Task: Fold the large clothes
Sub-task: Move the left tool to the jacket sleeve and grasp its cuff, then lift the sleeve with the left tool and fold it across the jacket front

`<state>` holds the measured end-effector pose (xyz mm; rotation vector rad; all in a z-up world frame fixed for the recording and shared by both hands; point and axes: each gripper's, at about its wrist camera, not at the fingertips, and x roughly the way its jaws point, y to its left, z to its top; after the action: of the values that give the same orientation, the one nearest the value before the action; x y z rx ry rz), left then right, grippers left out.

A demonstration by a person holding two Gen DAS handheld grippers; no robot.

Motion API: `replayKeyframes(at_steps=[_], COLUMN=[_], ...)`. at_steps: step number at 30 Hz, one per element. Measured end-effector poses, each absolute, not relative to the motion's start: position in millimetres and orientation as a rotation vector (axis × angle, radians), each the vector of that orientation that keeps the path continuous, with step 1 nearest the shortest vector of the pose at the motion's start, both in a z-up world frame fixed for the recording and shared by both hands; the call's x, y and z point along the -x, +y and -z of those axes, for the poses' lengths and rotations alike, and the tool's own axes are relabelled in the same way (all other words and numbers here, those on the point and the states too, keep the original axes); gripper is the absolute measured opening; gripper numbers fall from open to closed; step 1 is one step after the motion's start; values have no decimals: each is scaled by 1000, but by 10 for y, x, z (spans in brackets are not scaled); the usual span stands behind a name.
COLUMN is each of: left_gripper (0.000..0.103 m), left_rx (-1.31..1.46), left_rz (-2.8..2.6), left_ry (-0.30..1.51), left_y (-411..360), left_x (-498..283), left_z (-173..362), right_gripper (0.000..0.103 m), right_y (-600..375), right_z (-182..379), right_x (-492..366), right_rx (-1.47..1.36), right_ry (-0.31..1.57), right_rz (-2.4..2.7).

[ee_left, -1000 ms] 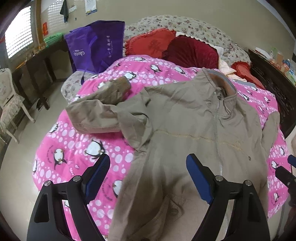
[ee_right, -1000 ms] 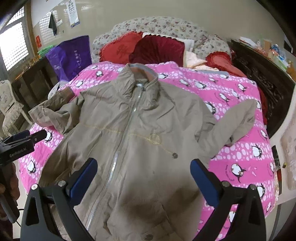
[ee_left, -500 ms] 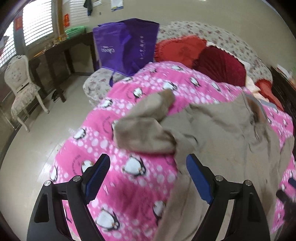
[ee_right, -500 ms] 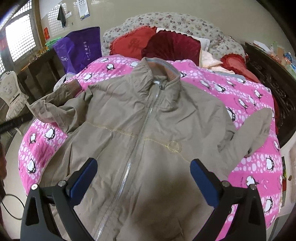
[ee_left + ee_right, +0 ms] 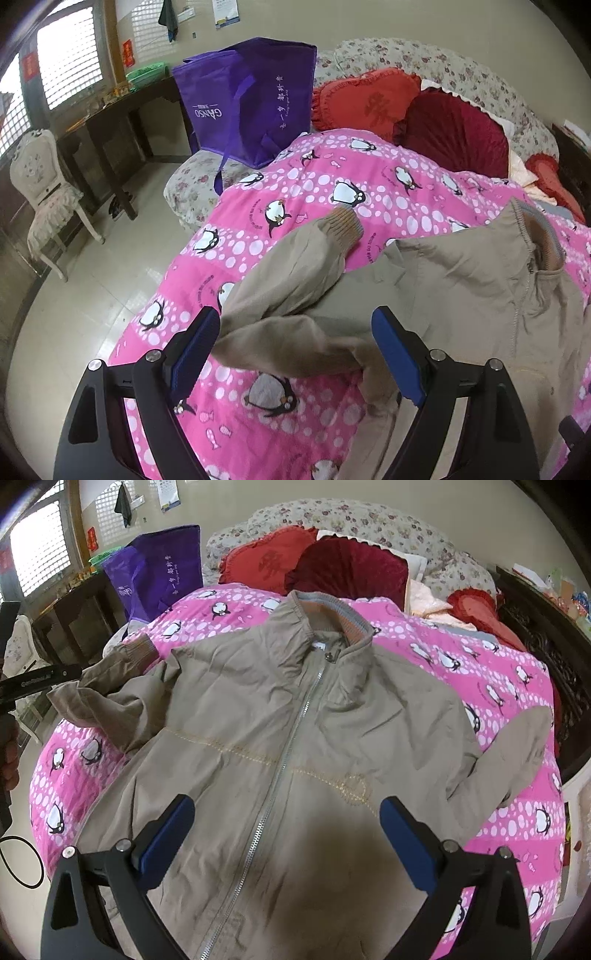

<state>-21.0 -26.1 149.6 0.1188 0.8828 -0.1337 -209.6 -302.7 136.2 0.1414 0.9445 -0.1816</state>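
A tan zip-up jacket lies front up on a pink penguin-print bedspread, collar toward the pillows. Its left sleeve is bent back on itself, with the ribbed cuff pointing up the bed. Its right sleeve sticks out to the right. My left gripper is open, its blue pads either side of the folded sleeve, just above it. My right gripper is open and empty over the jacket's lower front, around the zipper.
A purple tote bag stands on a floral stool at the bed's left. Red pillows lie at the head. A dark desk and white chair stand by the window. A dark cabinet flanks the right side.
My left gripper has swung left from over the jacket body to the folded left sleeve and come closer to it. My right gripper has moved slightly forward over the jacket.
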Motion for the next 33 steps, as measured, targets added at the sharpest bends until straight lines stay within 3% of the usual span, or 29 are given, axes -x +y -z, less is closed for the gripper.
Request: replayKeyframes(at_steps=[18, 21, 23, 26, 33], left_gripper=[73, 46, 23, 0, 0], left_rx=[-206, -200, -135, -27, 143], left_rz=[112, 127, 136, 150, 338], left_ry=[974, 1039, 1079, 1099, 930], left_y=[-371, -320, -218, -59, -103], left_x=[-419, -552, -629, -681, -314], left_z=[-1097, -923, -853, -837, -1582], right_gripper=[102, 102, 102, 102, 102], right_y=[-3224, -3238, -3241, -3234, -3337], right_z=[-1085, -1026, -992, -976, -1028], right_x=[1975, 1962, 1955, 1956, 2009], right_rx=[-196, -207, -217, -215, -208], right_ry=[1011, 1024, 1031, 1032, 1011], right_rz=[210, 210, 208, 203, 226])
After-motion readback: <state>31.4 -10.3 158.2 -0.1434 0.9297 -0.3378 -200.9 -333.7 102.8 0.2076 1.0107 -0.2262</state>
